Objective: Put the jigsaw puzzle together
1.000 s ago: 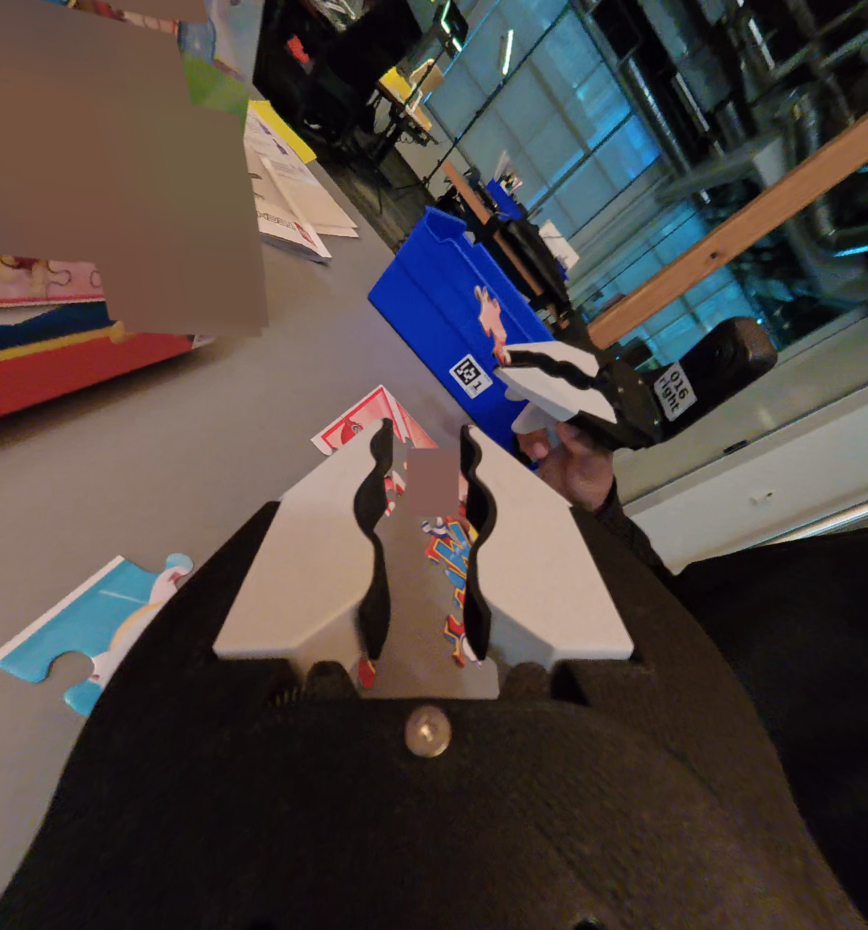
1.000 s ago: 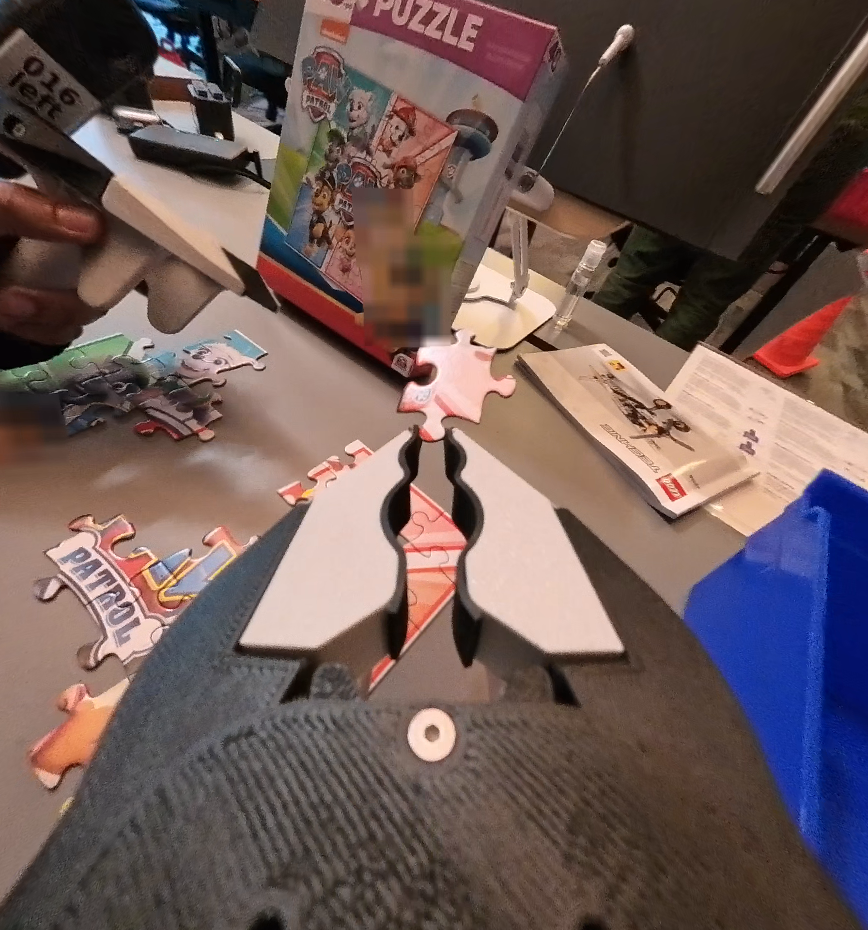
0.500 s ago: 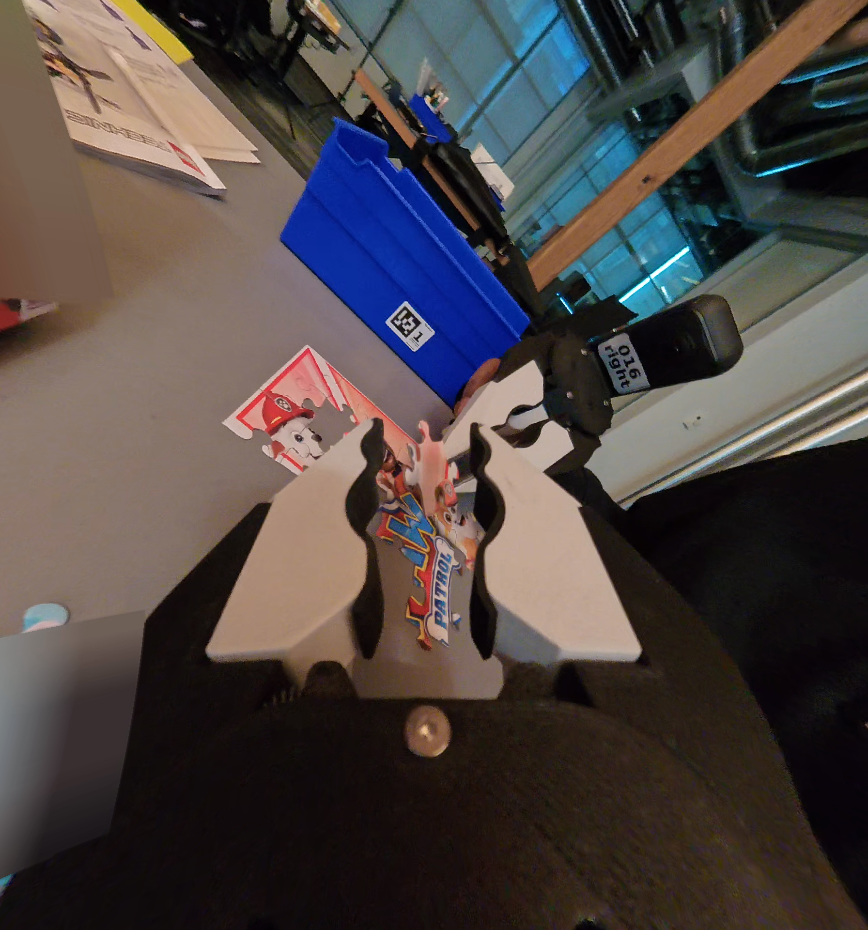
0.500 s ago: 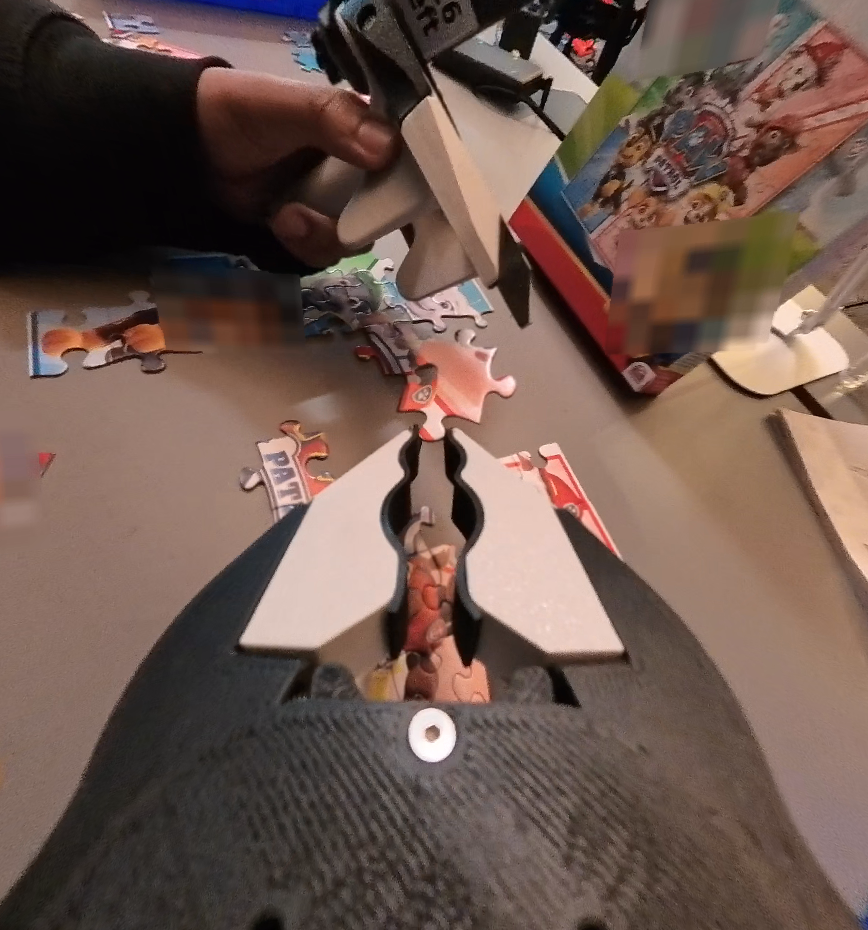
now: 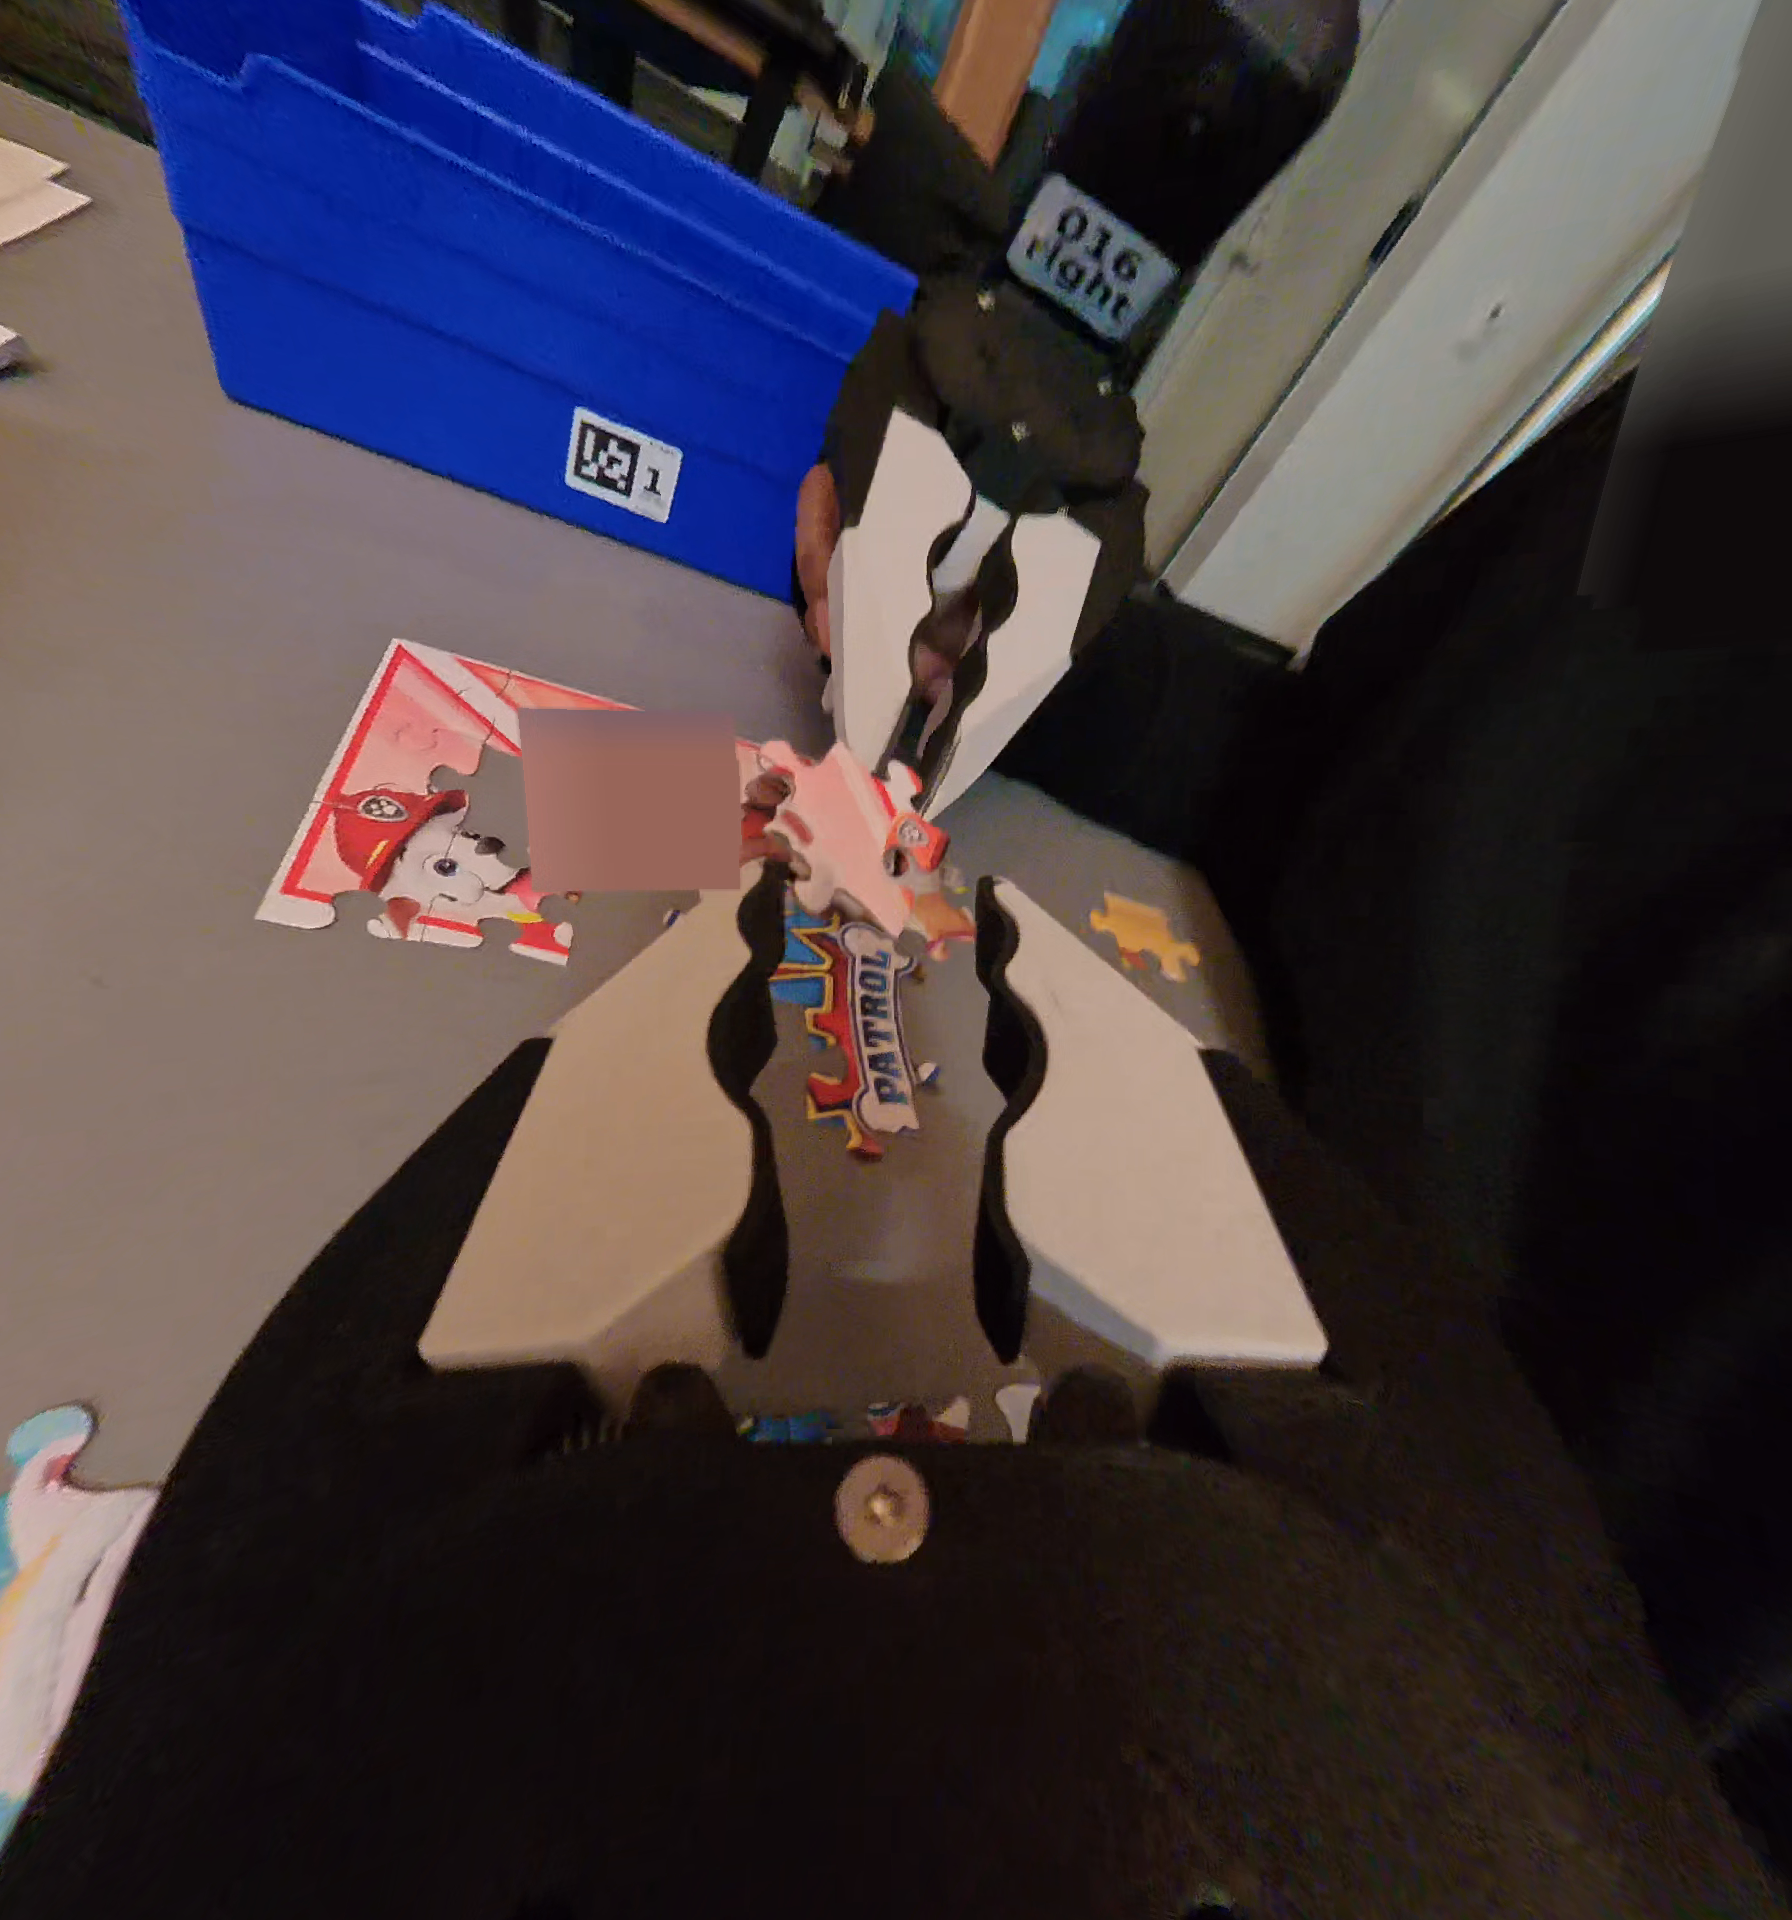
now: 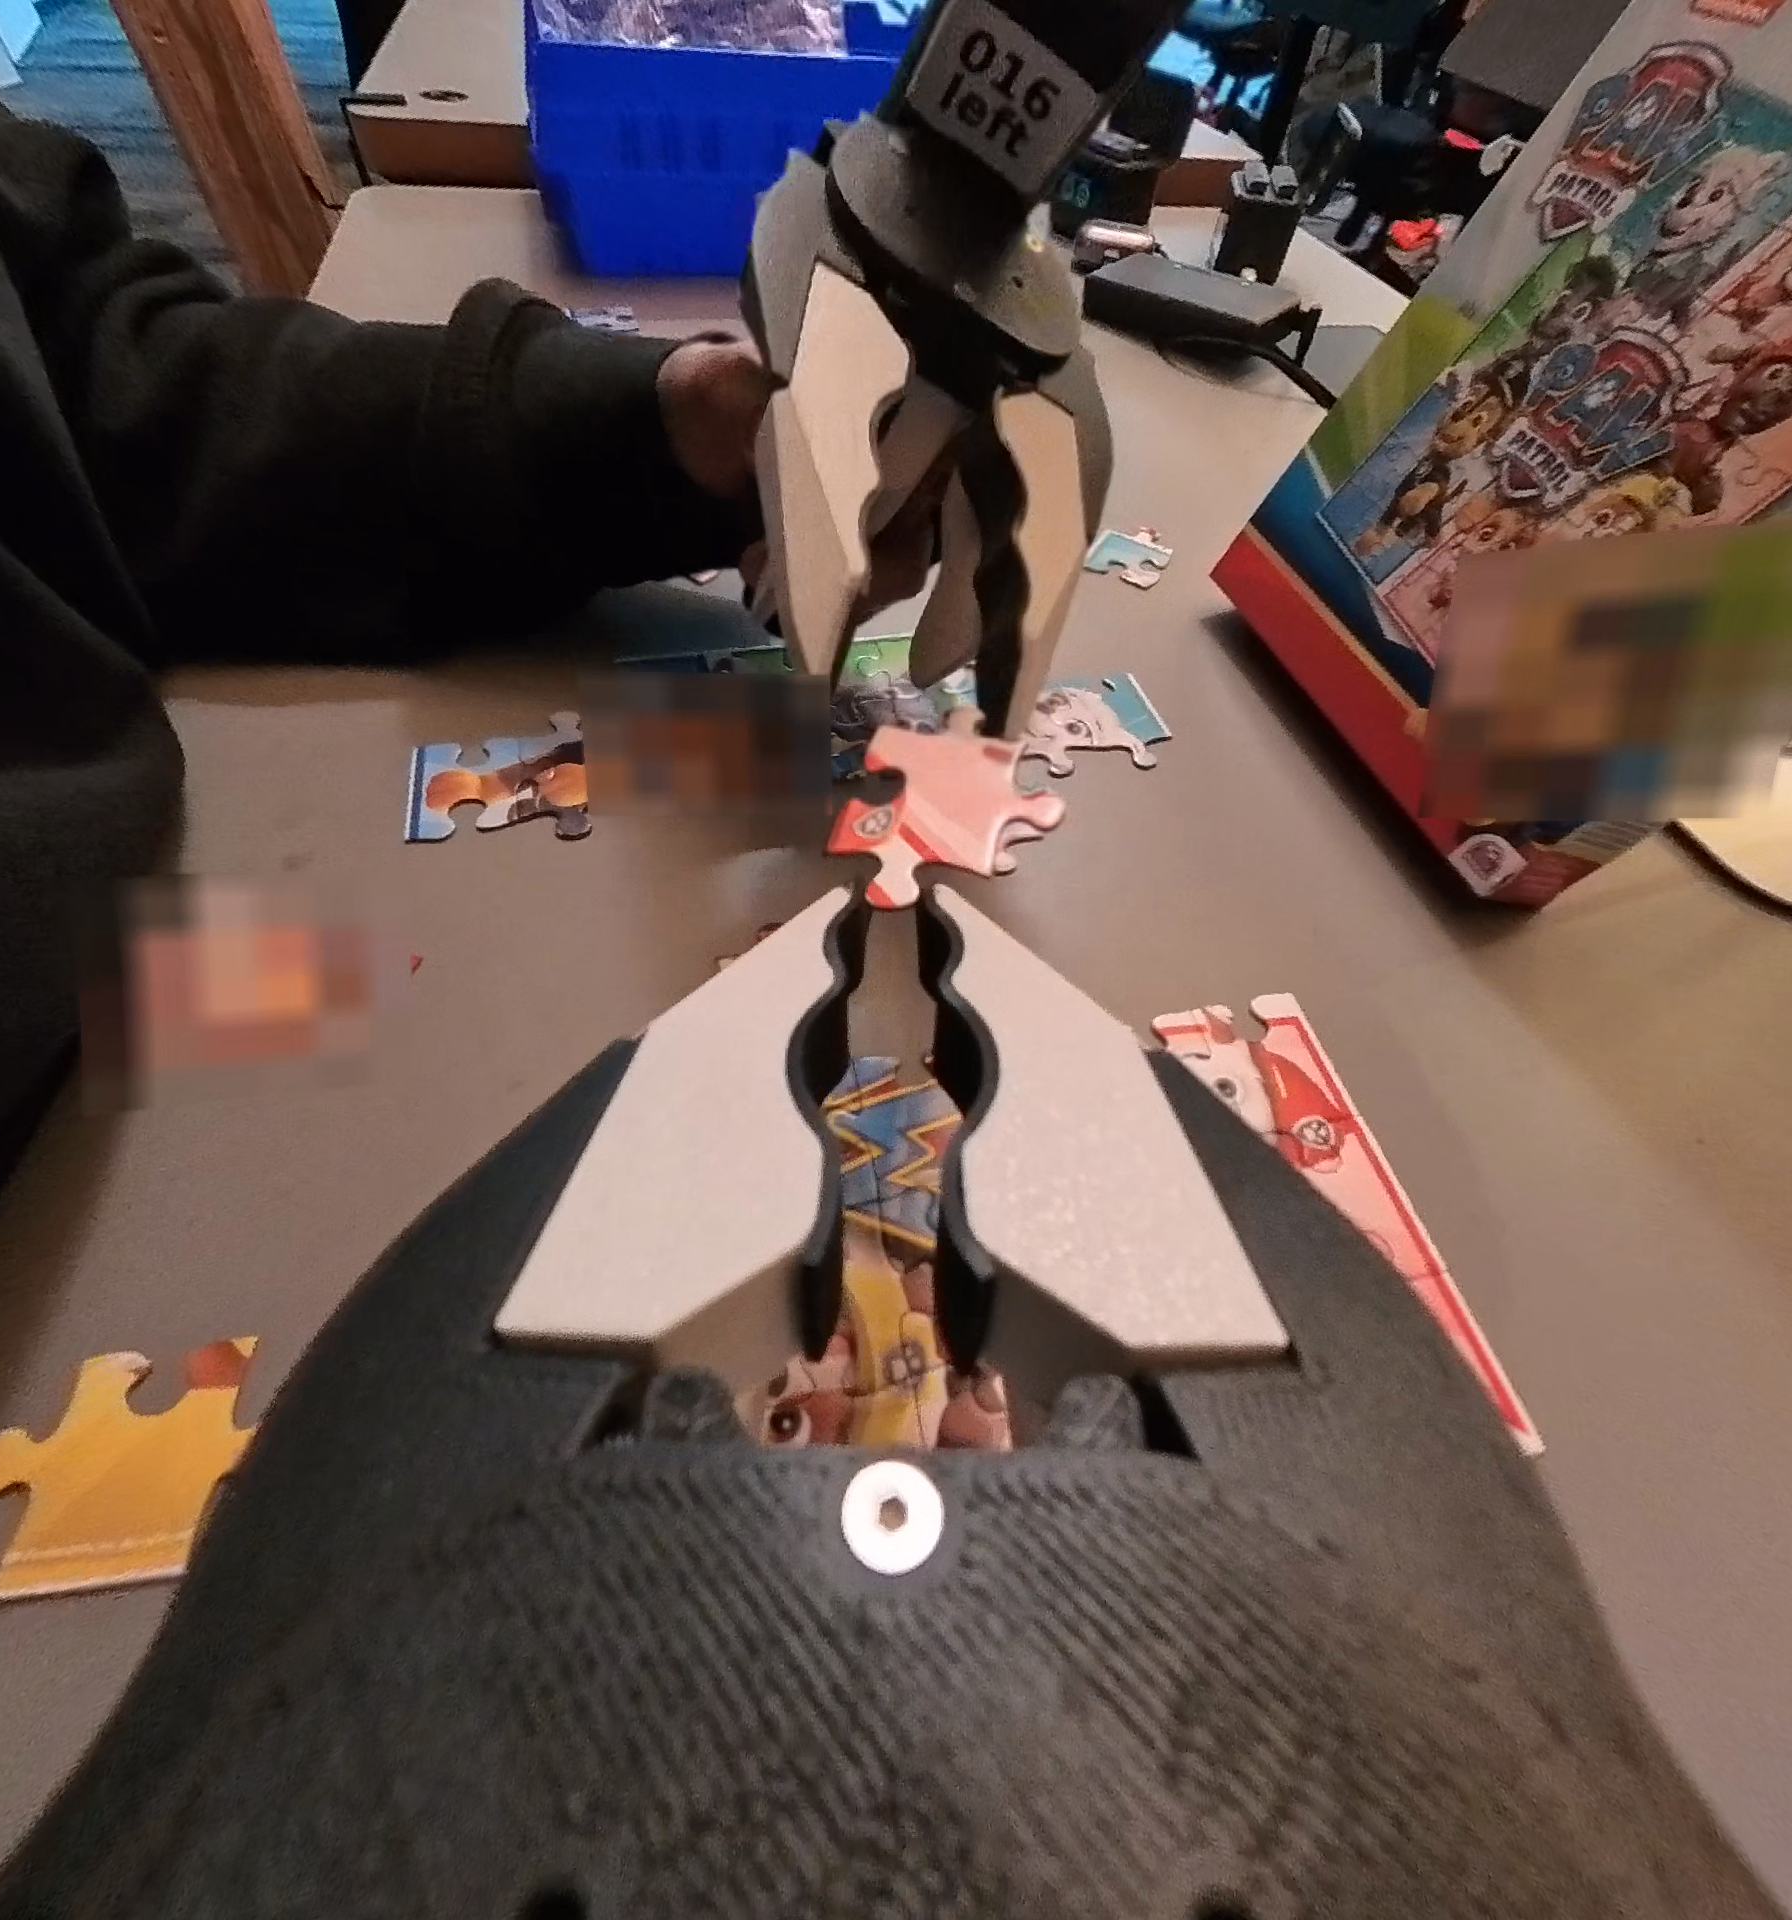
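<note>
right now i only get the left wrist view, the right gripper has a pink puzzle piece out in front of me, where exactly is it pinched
Observer: The right gripper pinches the pink puzzle piece by one small tab. The rest juts out past the fingertips.
Operator: how close is my left gripper to it
Observer: The left gripper hangs open at the piece's far edge, with one fingertip at that edge. I cannot tell whether it touches.
Operator: anything behind me
Observer: A puzzle box stands upright on the table, with joined pieces lying near it.
</note>
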Available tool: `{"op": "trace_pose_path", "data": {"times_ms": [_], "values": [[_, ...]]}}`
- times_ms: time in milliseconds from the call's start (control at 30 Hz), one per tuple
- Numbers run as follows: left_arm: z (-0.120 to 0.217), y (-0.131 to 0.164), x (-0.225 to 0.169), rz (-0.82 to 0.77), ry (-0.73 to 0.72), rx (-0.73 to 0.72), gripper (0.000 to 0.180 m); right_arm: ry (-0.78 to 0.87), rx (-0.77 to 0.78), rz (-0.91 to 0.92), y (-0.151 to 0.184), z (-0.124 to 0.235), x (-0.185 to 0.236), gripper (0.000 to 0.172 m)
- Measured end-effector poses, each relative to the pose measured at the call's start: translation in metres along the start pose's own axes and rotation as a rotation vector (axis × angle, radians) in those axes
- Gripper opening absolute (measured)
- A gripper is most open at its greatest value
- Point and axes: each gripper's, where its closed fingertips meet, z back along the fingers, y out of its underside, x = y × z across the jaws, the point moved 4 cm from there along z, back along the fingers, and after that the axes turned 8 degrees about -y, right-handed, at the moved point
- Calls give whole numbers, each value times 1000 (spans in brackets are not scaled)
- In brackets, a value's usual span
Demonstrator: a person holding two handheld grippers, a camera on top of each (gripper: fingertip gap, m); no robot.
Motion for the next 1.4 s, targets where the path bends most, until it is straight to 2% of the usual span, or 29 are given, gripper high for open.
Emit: {"op": "trace_pose_path", "data": {"times_ms": [167, 333, 433, 633, 867, 1400], "values": [[0, 6, 2, -38, -39, 43, 26, -27, -17, -12, -2, 3, 2, 7], [0, 6, 0, -93, -68, 61, 10, -45, -9, -20, -1, 5, 4, 7], [1, 7, 5, -130, -137, 69, 10, -61, 0, -27, 1, 4, 6, 7], [0, 11, 5, -158, -164, 112, 12, -84, 19, -37, 4, 1, 8, 7], [-4, 16, 1, -177, -142, 147, 3, -102, 22, -45, 5, 2, 9, 7], [-1, 15, 2, -180, -156, 147, 0, -97, 33, -64, 8, 0, 7, 7]]}}
